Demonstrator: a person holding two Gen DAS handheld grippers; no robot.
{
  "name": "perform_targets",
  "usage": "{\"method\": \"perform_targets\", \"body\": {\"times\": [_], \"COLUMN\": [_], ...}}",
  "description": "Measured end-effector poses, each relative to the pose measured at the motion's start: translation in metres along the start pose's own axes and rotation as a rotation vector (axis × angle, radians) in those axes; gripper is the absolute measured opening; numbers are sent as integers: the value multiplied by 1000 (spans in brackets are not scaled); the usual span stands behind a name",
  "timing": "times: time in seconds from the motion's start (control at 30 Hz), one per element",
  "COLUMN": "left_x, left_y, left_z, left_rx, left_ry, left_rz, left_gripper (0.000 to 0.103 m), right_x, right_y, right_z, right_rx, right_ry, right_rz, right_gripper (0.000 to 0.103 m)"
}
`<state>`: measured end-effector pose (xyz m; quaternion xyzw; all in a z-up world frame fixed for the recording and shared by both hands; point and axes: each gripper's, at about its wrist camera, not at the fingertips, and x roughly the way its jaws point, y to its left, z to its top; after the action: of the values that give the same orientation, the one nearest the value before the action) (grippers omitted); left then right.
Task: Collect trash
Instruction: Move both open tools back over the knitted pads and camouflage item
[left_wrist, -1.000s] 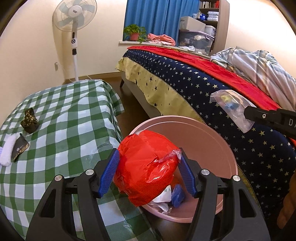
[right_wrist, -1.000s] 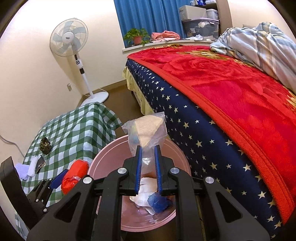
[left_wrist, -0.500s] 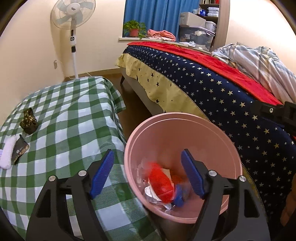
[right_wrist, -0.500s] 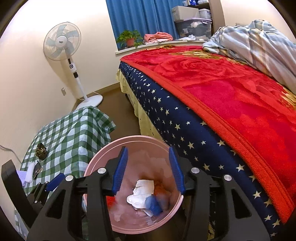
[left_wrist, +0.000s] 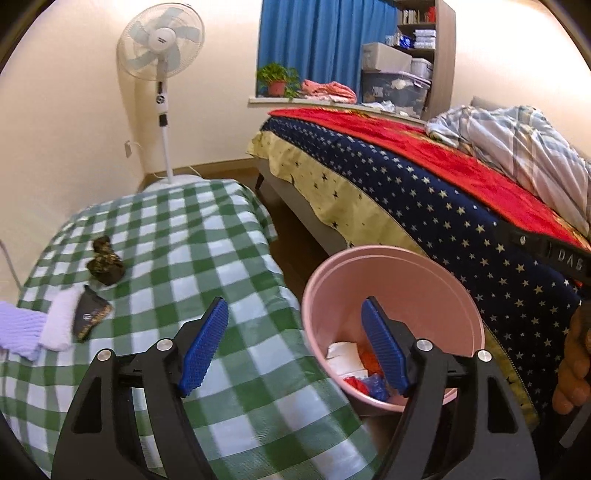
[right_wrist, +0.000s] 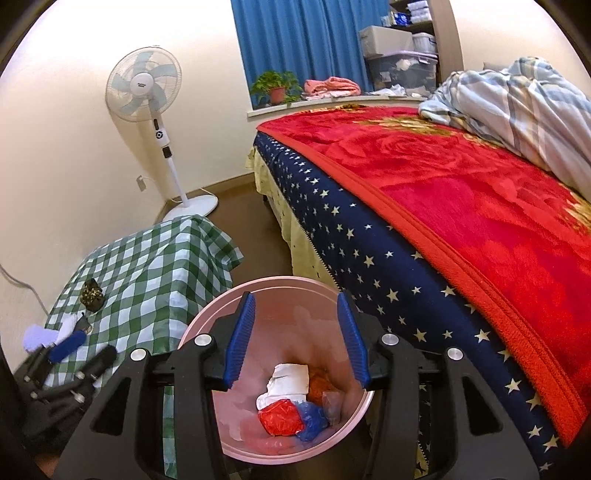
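Both grippers, left gripper (left_wrist: 293, 345) and right gripper (right_wrist: 295, 341), have black angular frames with triangular cut-outs, silver round screws, and ridged blue pads lining their jaws; white lettering marks one black arm.

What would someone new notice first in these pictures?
Probably the pink bin on the floor between the checked table and the bed's red blanket, with a red bag and white paper inside. The right tool hangs open above it, empty.
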<state>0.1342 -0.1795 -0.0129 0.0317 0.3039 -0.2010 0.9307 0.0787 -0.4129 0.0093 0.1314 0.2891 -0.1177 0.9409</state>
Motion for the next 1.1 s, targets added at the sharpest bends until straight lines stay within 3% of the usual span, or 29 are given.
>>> {"method": "perform_targets", "body": {"times": [0.53,0.93,1.1], "left_x": [-19,-30,-33], "left_y": [46,73,96], "left_z": [-6,-10,-15], "left_rx": [-138,-190,-228], "left_ry": [-60,-92,-97], "left_rz": [98,175,266], "left_gripper": [62,58,58], "right_x": [-7,-15,-10], "right_y": [30,92,122], "right_z": [-10,-8,-6], "right_rx": [-61,-103,-108], "right_ry": [33,14,16], "right_rz": [48,150,210], "right_gripper": [47,47,47]}}
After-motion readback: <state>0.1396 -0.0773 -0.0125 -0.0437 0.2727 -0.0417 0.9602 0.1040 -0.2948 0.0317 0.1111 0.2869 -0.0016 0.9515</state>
